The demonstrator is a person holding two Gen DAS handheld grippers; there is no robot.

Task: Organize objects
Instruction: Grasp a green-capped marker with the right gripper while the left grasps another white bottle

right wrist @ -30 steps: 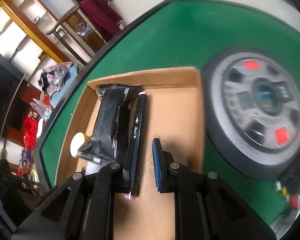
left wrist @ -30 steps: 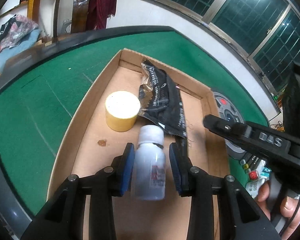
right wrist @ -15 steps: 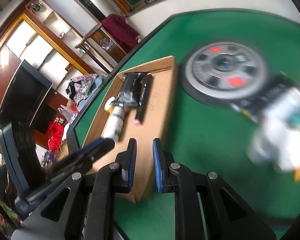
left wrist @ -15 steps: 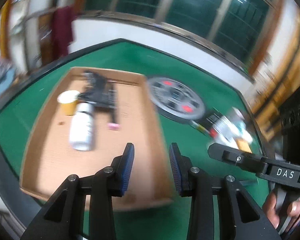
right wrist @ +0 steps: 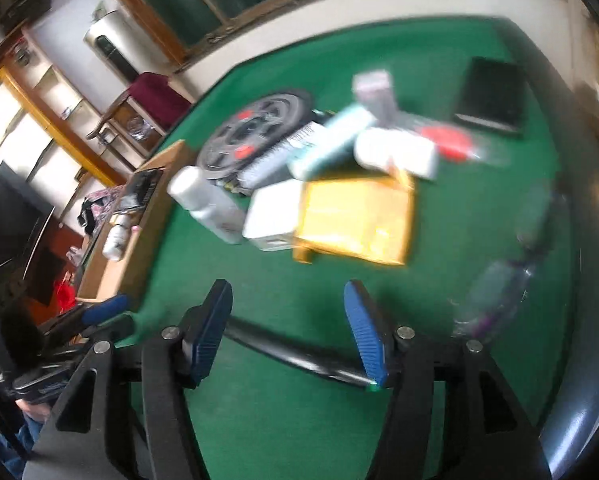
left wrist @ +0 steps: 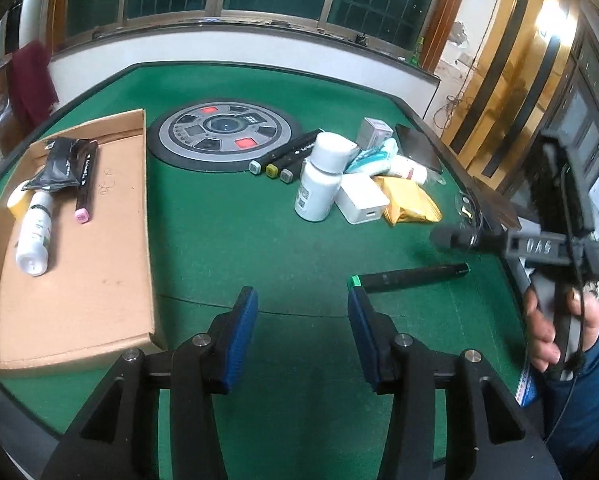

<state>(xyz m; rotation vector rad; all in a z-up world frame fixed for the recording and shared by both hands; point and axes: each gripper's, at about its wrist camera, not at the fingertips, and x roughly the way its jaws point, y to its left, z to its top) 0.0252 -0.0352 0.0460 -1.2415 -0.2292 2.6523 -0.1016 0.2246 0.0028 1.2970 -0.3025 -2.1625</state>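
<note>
Green felt worktop (left wrist: pixel 235 240) seen from two pairs of tongs. Left tongs (left wrist: pixel 301 326) at the bottom centre of the left view, spread wide, holding nothing, hovering above bare felt. Right tongs (right wrist: pixel 287 334) at the bottom centre of the right view, likewise spread wide and empty, with a black marker (right wrist: pixel 299 354) lying crosswise on the felt between and below the blue pads; contact not discernible through the blur. Same black marker (left wrist: pixel 411 278) at centre right of the left view, green-capped end just beside the left tongs' right pad.

Cardboard tray (left wrist: pixel 139 208) at the left of the left view, already holding a small white bottle (left wrist: pixel 35 236), a pink-tipped marker (left wrist: pixel 85 184) and a black packet (left wrist: pixel 61 164). Loose pile at upper centre right: larger white bottle (left wrist: pixel 319 184), three markers (left wrist: pixel 283 156), white box (left wrist: pixel 361 198), yellow packet (left wrist: pixel 409 202), close beside a round grey dial (left wrist: pixel 223 132).

Likely step: picking up the lone black marker for the tray. Best done by lowering the right tongs straight down, pads squared across the barrel near its middle, closing only once both pads flank it, since a round barrel probably rolls on felt if nudged from one side. Left tongs best kept clear of the green cap.
</note>
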